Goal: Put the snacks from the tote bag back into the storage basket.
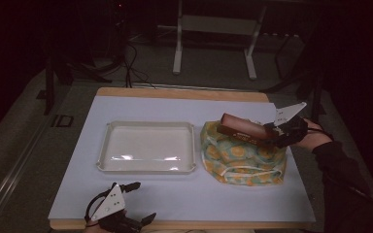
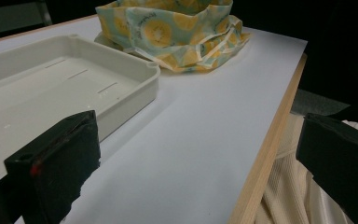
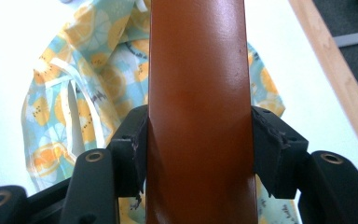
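Observation:
My right gripper [image 1: 278,134] is shut on a long reddish-brown box [image 1: 243,127], held level above a lemon-print cloth bag [image 1: 243,155] at the table's right. In the right gripper view the brown box [image 3: 198,112] runs up between both jaws, with the lemon-print bag [image 3: 74,116] below it. An empty white tray [image 1: 146,146] lies left of the bag. My left gripper [image 1: 143,203] stands open near the front left edge of the table, holding nothing. In the left gripper view the tray [image 2: 135,88] is ahead on the left and the bag [image 2: 177,32] sits beyond it.
A pale blue sheet [image 1: 184,194] covers the wooden table [image 1: 184,93]. The wooden front edge [image 2: 265,154] runs beside a cream sleeve [image 2: 293,196]. Metal frame legs [image 1: 177,48] stand on the floor behind the table.

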Motion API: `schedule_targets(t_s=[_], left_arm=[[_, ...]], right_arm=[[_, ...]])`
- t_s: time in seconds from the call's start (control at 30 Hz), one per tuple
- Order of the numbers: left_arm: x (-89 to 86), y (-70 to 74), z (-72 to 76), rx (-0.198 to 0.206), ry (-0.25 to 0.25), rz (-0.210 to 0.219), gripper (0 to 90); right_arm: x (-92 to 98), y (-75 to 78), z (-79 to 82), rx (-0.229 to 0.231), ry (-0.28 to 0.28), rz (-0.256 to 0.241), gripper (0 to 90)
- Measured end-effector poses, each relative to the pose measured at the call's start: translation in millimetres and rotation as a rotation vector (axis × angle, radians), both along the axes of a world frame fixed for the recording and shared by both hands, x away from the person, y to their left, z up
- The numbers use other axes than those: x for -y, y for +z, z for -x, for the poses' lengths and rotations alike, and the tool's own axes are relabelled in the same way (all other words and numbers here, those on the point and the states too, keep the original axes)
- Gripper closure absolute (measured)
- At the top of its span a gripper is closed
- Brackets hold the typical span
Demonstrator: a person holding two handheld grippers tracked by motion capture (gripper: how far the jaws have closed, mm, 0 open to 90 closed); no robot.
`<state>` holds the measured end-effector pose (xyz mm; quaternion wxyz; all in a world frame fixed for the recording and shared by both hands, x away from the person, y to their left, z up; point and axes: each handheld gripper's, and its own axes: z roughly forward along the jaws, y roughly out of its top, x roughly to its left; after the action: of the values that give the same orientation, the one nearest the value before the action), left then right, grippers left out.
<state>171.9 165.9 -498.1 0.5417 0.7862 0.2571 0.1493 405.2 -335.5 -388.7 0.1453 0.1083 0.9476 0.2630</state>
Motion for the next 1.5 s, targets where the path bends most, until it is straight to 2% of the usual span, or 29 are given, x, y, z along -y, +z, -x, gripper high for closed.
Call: schedule_targets(t_s=[0.23,0.7,0.73,0.83,1.1,1.5], left_arm=[[0.5,-0.3,0.0,0.002,-0.004,-0.005,0.0],[0.2,-0.6,-0.2,-0.002,-0.008,-0.003,0.0],[0.1,-0.6,-0.4,-0.004,-0.009,-0.001,0.0],[0.5,-0.7,-0.3,-0.004,-0.011,-0.003,0.0],[0.5,-0.7,-0.3,-0.003,-0.015,-0.002,0.0],[1.2,-0.4,0.6,-0.001,-0.024,-0.001,0.0]], right_arm=[[-9.4,16.0,0.4,0.013,0.025,0.001,43.0],[-33.5,31.5,-2.0,0.028,0.059,0.008,43.0],[-42.2,35.1,-2.2,0.03,0.078,0.016,43.0],[-51.0,38.1,-2.3,0.034,0.1,0.018,43.0],[-74.3,41.0,-2.9,0.032,0.153,0.026,43.0],[-107.0,35.8,-4.2,0.027,0.221,0.043,43.0]])
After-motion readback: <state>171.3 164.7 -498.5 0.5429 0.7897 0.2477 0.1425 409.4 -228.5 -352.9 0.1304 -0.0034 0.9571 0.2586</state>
